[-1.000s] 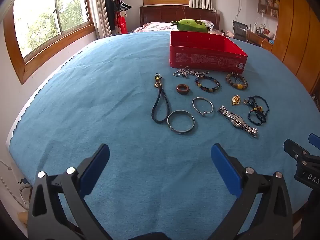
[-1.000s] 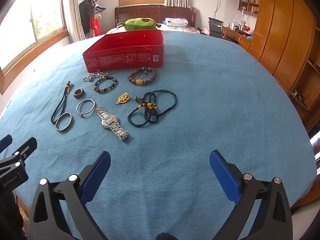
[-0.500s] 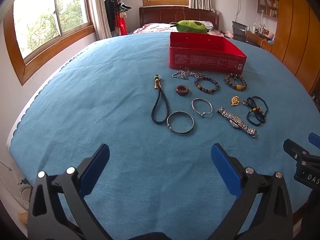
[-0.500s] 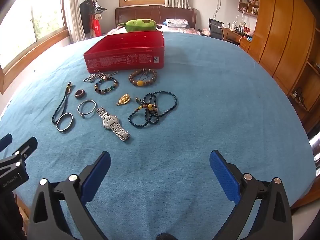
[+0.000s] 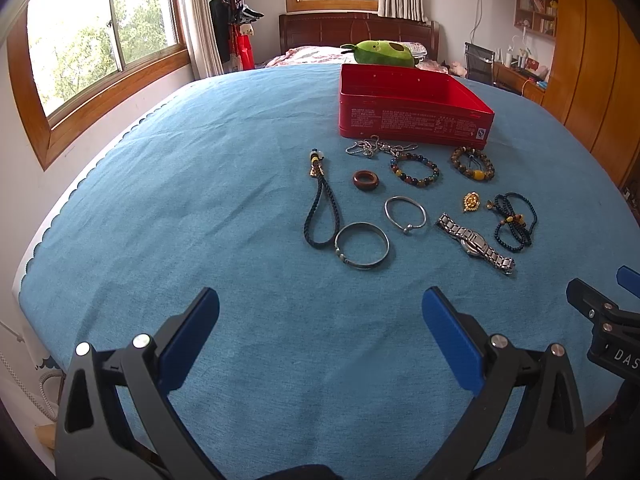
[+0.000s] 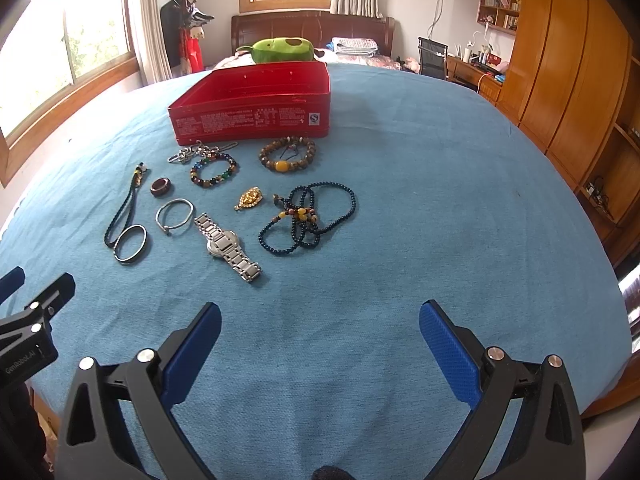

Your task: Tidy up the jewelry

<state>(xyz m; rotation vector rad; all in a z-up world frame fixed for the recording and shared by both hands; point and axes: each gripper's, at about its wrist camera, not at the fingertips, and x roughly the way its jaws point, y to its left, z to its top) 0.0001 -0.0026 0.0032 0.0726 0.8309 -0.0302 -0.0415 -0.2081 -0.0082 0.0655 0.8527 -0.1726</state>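
Several jewelry pieces lie on the blue cloth in front of an open, empty red tin box (image 5: 412, 110) (image 6: 256, 108). Nearest are a silver bangle (image 5: 361, 245) (image 6: 130, 243), a dark braided cord (image 5: 320, 216), a thin silver bracelet (image 5: 405, 213) (image 6: 175, 215), a steel watch (image 5: 474, 242) (image 6: 227, 246) and a dark bead necklace (image 5: 514, 222) (image 6: 308, 218). Farther lie a brown ring (image 5: 365, 181), a gold pendant (image 6: 249, 199) and two bead bracelets (image 5: 415, 170) (image 6: 287, 154). My left gripper (image 5: 320, 312) and right gripper (image 6: 320, 320) are open and empty, short of the pieces.
The blue cloth (image 5: 180, 200) covers a table that ends close on the left and near side. A green plush toy (image 5: 384, 53) lies behind the box. Wooden wardrobes (image 6: 560, 60) stand at the right, a window (image 5: 100, 32) at the left.
Both views have shifted slightly; the jewelry and box sit a little lower and closer in the right wrist view. Both grippers stay open. No item has moved.
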